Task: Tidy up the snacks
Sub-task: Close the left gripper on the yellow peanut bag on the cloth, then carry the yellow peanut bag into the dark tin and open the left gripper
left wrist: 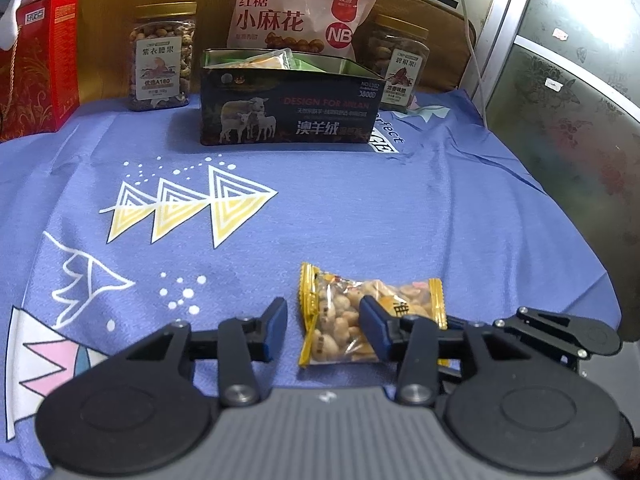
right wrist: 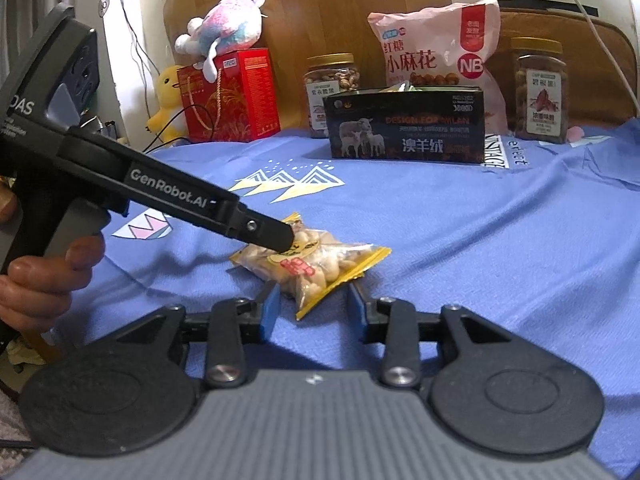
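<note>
In the left wrist view, upper left holds a red gift box (left wrist: 38,60), then a cashew jar (left wrist: 162,56), a dark open tin (left wrist: 288,114) with sheep printed on it, a pink snack bag (left wrist: 300,8) behind it, and a second nut jar (left wrist: 400,64). Lower centre, the left gripper (left wrist: 324,330) stands part-open astride a small nut packet (left wrist: 360,316) lying on the blue cloth (left wrist: 360,208); whether its pads touch the packet is unclear. In the right wrist view, the right gripper (right wrist: 312,312) is part-open at the packet's near corner.

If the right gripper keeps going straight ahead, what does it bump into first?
Most likely the snack packet: it lies on the cloth right ahead of the right gripper, its near corner between the open fingers.
</note>
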A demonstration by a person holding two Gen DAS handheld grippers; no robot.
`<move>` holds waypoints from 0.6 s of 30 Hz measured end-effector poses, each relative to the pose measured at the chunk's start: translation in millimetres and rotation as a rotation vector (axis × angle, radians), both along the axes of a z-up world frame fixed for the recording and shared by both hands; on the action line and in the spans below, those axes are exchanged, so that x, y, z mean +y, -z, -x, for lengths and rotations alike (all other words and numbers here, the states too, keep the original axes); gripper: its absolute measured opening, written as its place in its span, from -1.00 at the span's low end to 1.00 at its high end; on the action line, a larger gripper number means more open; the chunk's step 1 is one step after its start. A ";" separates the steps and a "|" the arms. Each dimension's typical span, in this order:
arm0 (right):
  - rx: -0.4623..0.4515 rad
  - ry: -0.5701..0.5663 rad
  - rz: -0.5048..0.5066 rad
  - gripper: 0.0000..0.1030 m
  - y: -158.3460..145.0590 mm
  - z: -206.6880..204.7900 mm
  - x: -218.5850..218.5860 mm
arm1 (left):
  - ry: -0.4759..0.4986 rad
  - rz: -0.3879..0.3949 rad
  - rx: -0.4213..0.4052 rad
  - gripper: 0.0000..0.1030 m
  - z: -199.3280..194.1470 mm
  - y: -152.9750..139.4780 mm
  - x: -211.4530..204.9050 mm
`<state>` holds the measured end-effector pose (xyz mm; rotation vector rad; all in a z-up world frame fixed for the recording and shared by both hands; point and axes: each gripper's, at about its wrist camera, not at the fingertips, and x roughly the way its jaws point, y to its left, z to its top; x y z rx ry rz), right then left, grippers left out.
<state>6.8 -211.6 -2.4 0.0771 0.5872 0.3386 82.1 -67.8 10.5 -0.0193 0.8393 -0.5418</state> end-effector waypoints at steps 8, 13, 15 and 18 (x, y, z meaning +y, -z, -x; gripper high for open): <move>-0.026 0.014 0.059 -0.22 1.7 -0.6 10.7 | 0.010 0.011 -0.002 -0.25 0.9 1.4 1.3; -0.044 0.021 0.098 -0.27 2.6 -0.8 16.4 | 0.022 0.025 -0.001 -0.38 1.0 1.4 1.5; -0.053 0.021 0.120 -0.38 2.5 -0.9 18.9 | 0.021 0.022 -0.006 -0.41 1.5 1.8 0.9; -0.062 0.021 0.138 -0.54 1.4 -0.6 21.5 | 0.017 0.017 -0.010 -0.48 1.3 0.4 1.4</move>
